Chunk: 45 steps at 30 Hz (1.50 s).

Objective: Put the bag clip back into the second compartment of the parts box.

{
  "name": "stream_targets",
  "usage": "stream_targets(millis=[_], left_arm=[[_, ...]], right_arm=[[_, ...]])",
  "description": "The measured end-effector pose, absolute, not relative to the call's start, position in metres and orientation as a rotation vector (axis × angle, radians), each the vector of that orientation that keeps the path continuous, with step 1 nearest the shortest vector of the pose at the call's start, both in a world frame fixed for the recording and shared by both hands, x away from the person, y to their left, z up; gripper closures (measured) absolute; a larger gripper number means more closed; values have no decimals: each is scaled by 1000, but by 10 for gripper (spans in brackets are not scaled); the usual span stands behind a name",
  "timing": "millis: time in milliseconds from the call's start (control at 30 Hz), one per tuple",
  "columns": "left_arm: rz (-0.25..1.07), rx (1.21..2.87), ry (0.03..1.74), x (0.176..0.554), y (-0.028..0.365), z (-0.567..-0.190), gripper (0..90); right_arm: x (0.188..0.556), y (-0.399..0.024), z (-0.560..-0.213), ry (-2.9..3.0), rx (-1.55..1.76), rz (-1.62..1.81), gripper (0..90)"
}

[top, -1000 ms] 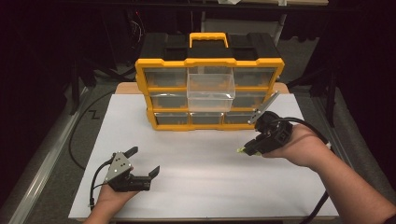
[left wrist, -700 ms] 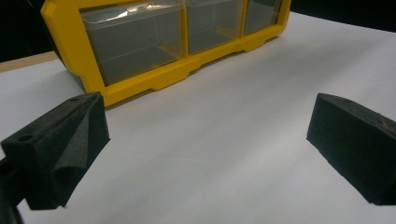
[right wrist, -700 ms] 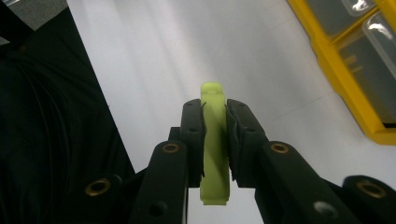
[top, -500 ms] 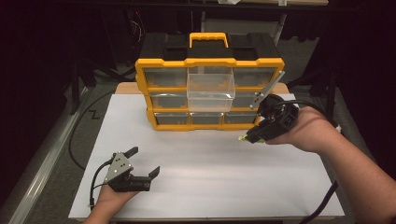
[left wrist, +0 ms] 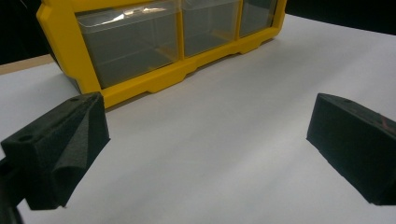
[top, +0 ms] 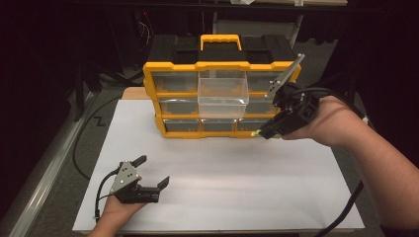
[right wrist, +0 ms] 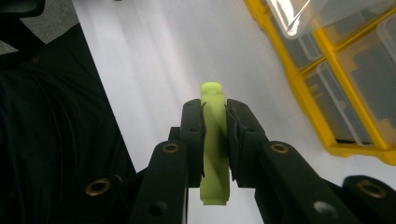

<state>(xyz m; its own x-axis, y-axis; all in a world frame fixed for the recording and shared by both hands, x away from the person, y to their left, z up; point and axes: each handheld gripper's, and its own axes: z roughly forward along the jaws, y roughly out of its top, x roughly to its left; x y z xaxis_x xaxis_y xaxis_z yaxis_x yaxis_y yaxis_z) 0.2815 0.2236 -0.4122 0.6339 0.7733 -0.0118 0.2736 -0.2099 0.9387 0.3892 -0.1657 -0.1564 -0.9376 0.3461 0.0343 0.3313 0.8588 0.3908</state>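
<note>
A: Item one: right gripper (top: 264, 132), jaws pinching a flat lime-green plastic piece (right wrist: 214, 144), pads pressed on both its faces, one rounded end standing out past the tips. Location: held in the air at the right front of the yellow drawer organiser (top: 170, 66), which stands at the far side of the white table (top: 247, 192).

B: Item two: clear drawer (top: 222, 91), upper middle row, pulled out toward the near side, top open. Probable destination.

A: Item three: left gripper (top: 154, 172), jaws spread wide, nothing between them, near left on the table.

B: Handling note: carry the piece above the drawer's near rim, centre it over the opening, then release. Keep the cable off the organiser.
</note>
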Motion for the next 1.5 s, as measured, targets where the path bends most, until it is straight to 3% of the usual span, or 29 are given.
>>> stream_targets(millis=[800,1500], left_arm=[[569,1762,851,281,225,-412,2],[565,1760,850,282,226,-412,2]], right_arm=[[414,-137,-100,2925,509,640,796],[442,-88,-95,2911,453,633,796]])
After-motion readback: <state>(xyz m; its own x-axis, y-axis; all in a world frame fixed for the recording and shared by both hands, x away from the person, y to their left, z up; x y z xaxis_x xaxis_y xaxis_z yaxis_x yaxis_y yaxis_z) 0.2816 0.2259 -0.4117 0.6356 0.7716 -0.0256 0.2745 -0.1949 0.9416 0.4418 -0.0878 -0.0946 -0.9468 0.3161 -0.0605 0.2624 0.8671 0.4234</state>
